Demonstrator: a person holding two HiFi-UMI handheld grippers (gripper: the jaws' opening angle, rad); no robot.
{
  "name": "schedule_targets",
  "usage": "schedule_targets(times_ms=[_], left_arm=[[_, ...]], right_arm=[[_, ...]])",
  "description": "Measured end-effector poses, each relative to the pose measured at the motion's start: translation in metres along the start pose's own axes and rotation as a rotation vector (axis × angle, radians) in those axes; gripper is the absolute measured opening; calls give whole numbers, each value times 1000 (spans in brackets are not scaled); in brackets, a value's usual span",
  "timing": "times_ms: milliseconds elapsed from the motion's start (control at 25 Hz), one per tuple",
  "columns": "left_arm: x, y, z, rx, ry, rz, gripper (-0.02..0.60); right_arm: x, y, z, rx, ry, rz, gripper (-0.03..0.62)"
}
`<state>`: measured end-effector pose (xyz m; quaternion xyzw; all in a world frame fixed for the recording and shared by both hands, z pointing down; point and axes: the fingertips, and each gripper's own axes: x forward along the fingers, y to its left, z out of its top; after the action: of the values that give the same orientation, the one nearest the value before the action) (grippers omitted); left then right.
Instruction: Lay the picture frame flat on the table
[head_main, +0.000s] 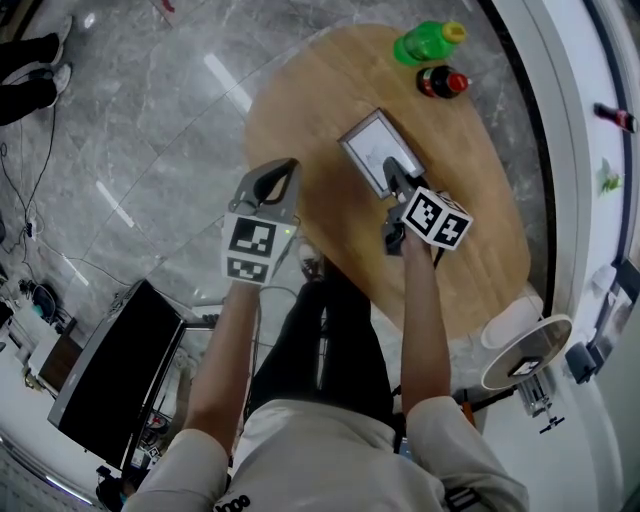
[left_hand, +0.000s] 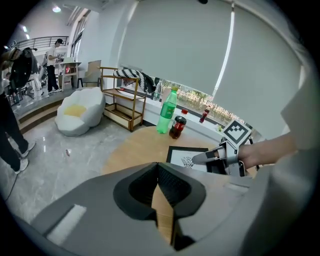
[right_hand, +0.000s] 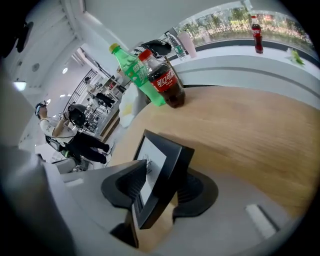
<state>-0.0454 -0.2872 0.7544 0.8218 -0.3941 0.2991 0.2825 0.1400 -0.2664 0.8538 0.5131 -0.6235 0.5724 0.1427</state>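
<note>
The black picture frame (head_main: 378, 150) with a white print lies on the round wooden table (head_main: 300, 100); in the left gripper view the frame (left_hand: 186, 158) looks flat. My right gripper (head_main: 392, 176) sits at its near edge. In the right gripper view the frame (right_hand: 170, 155) stands between the jaws of my right gripper (right_hand: 161, 179), which are open, with the pads apart from it. My left gripper (head_main: 283, 166) hovers at the table's left edge. The tips of my left gripper (left_hand: 158, 168) meet with nothing in them.
A green bottle (head_main: 425, 42) and a cola bottle (head_main: 442, 82) stand at the table's far side. Another cola bottle (right_hand: 256, 34) is on the window ledge. A dark monitor (head_main: 110, 380) lies on the floor to the left, and a shelf (left_hand: 122, 100) and white beanbag (left_hand: 80, 112) stand beyond.
</note>
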Motion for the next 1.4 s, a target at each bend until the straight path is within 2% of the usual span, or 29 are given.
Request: schedule_targets(times_ms=[240, 560, 760, 960, 1400], left_arm=[[0, -1, -1, 3, 3, -4, 11], [1, -5, -3, 7, 10, -5, 11], [2, -7, -6, 7, 17, -12, 11], [3, -9, -7, 8, 17, -19, 11], [-2, -8, -11, 11, 16, -19, 11]], right_arm=[[1, -17, -14, -38, 51, -87, 235], [0, -30, -27, -51, 89, -143, 276], [1, -29, -28, -78, 94, -152, 285], [4, -26, -35, -189, 142, -164, 329], [-5, -36, -40, -167, 138, -175, 364]])
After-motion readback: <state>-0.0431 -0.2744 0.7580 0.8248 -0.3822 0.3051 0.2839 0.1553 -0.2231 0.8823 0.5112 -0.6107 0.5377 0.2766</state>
